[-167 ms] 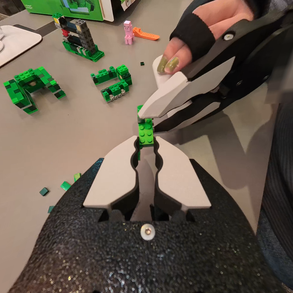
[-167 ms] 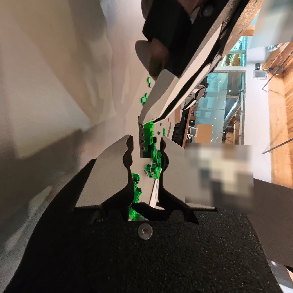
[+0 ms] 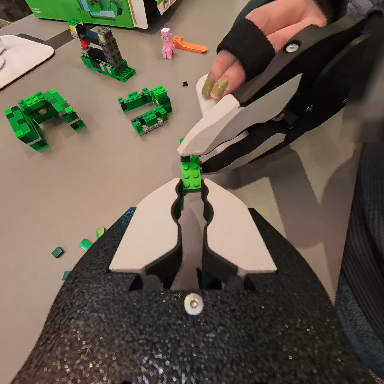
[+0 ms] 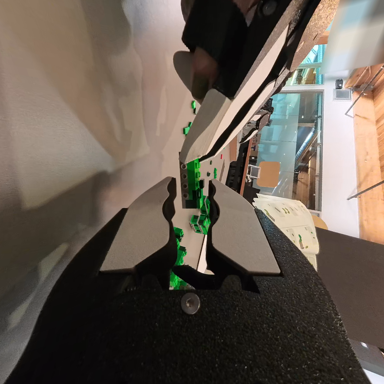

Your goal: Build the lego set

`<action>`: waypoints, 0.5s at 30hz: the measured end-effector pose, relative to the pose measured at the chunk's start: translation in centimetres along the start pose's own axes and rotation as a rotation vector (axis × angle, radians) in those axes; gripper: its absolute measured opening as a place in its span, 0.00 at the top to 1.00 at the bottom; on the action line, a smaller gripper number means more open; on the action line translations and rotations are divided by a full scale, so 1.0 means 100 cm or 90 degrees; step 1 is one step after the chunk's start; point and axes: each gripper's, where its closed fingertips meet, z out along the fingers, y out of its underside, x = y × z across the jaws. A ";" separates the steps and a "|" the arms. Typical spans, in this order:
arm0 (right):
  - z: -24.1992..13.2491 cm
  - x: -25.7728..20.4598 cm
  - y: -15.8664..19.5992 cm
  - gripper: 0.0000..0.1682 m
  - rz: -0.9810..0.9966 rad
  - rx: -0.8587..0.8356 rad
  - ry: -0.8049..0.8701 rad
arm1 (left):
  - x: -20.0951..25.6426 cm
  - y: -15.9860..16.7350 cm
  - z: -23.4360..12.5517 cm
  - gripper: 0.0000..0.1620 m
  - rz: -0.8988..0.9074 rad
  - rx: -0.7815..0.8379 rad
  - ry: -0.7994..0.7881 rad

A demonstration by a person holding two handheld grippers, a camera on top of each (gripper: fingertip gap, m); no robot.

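Note:
A small green lego piece (image 3: pixel 191 174) with a grey studded side is held above the grey table (image 3: pixel 104 187). My left gripper (image 3: pixel 191 182) is shut on its near end. My right gripper (image 3: pixel 194 161) comes in from the upper right, a gloved hand on it, and its two fingers close on the far end of the same piece. In the right wrist view the piece (image 4: pixel 194 176) stands between my right gripper's (image 4: pixel 192 181) fingertips. The left gripper (image 4: pixel 191 161) reaches it from above. The contact faces are partly hidden.
On the table lie a green arch-shaped build (image 3: pixel 39 118), a green U-shaped build (image 3: pixel 147 112), a grey and black tower on a green base (image 3: pixel 104 56), a pink pig figure (image 3: pixel 167 43), an orange brick separator (image 3: pixel 190 46), loose green tiles (image 3: pixel 85 244) and a green box (image 3: pixel 93 10). An instruction booklet (image 4: pixel 286 220) lies at the side. Only a small space, under 4 cm, lies between the two pairs of fingers. From either gripper's tips it is about 25 cm to the green arch-shaped build (image 3: pixel 39 118).

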 end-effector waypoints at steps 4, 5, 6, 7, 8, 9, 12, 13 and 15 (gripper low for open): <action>0.000 0.001 0.001 0.88 -0.022 -0.003 0.008 | 0.003 -0.002 0.000 0.90 0.005 0.003 0.004; -0.001 0.002 0.001 0.88 -0.028 -0.005 0.011 | 0.003 -0.003 0.000 0.90 0.008 0.003 0.001; -0.001 0.002 0.002 0.88 -0.036 -0.006 0.013 | 0.003 -0.003 0.000 0.90 0.008 0.002 -0.001; -0.001 0.002 0.002 0.88 -0.045 -0.008 0.016 | 0.004 -0.004 0.000 0.90 0.008 0.001 -0.002; -0.002 0.002 0.002 0.88 -0.055 -0.009 0.018 | 0.004 -0.004 0.000 0.90 0.008 -0.001 -0.002; -0.002 0.002 0.002 0.88 -0.066 -0.011 0.019 | 0.004 -0.004 0.000 0.90 0.009 -0.001 -0.002; -0.002 0.000 0.002 0.89 -0.111 -0.017 0.015 | 0.006 -0.003 0.001 0.90 0.005 -0.007 0.001; -0.002 -0.001 0.002 0.90 -0.126 -0.019 0.010 | 0.006 -0.002 0.002 0.90 0.006 -0.011 0.001; -0.003 -0.002 0.003 0.90 -0.145 -0.016 -0.003 | 0.007 -0.001 0.004 0.90 0.009 -0.018 0.000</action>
